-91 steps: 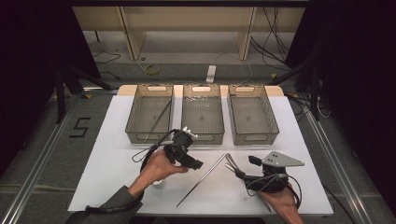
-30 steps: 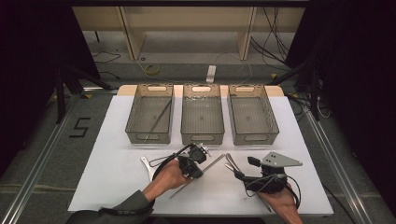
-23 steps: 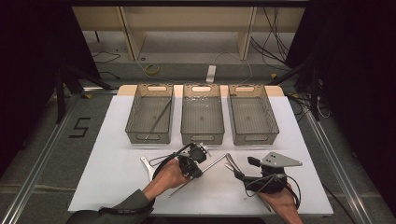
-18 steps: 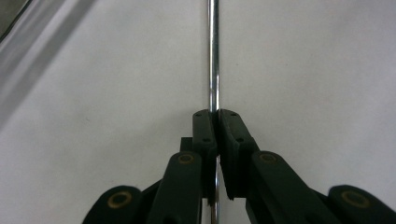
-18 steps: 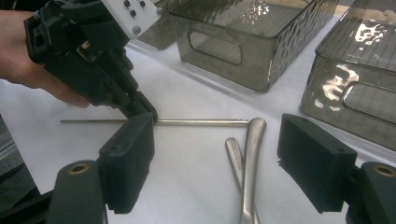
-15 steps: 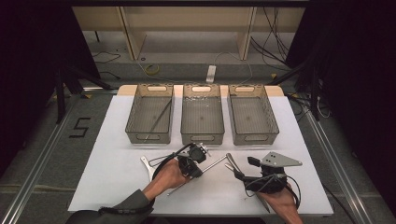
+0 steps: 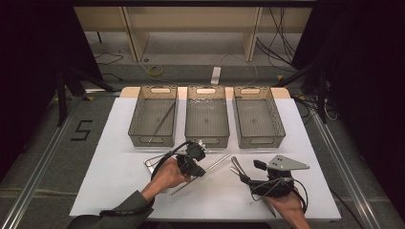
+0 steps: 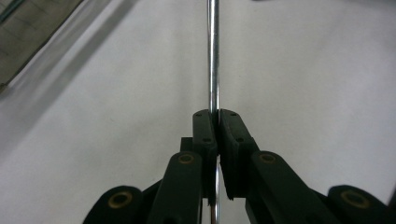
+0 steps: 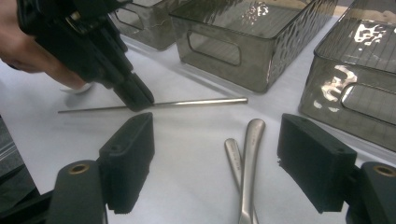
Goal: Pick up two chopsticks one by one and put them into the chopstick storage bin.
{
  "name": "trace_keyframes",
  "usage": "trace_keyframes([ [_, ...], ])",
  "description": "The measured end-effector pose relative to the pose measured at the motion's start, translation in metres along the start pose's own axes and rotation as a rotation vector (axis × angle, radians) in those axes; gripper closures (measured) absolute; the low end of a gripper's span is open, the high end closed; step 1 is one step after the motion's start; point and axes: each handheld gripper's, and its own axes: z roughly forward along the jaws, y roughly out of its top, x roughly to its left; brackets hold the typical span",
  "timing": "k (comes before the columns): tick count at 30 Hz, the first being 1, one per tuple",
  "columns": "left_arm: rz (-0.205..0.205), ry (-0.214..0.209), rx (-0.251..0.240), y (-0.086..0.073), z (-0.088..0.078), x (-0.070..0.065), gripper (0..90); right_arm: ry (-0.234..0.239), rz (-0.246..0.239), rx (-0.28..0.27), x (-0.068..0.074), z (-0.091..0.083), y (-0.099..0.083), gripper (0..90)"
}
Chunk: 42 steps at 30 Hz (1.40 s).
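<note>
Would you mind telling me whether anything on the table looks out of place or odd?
Nothing stands out. The left tongs are shut on a straight metal rod, and two utensil handles lie crossed near the open right tongs.

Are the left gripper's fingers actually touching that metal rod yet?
Touching. In the left gripper view the left gripper has its fingers shut on the metal rod, no gap showing on either side. The right gripper view shows the same pinch.

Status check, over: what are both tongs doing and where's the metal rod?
Left tongs shut on metal rod, rod low over table. Right tongs open, idle. Two utensil handles lie near.
</note>
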Motion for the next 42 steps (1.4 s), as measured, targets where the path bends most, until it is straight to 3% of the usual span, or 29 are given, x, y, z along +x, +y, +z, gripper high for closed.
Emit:
trace_keyframes([
  [4, 0.011, 0.008, -0.010, 0.002, -0.014, 0.002, 85.6, -0.001, 0.000, 0.000, 0.000, 0.000, 0.000, 28.4],
  [9, -0.022, 0.002, -0.094, 0.004, -0.038, 0.011, 85.5, 0.000, 0.003, -0.004, -0.001, 0.000, 0.000, 28.3],
  [17, -0.049, -0.002, -0.178, 0.005, -0.067, 0.026, 85.5, 0.000, 0.002, -0.002, -0.001, 0.000, 0.000, 28.4],
  [27, -0.108, 0.040, -0.276, 0.008, -0.099, 0.054, 85.4, -0.002, 0.009, -0.004, -0.002, 0.000, -0.001, 28.4],
  [42, -0.215, 0.131, -0.379, 0.009, -0.137, 0.105, 85.4, -0.006, 0.012, -0.007, -0.002, 0.000, -0.001, 28.3],
])
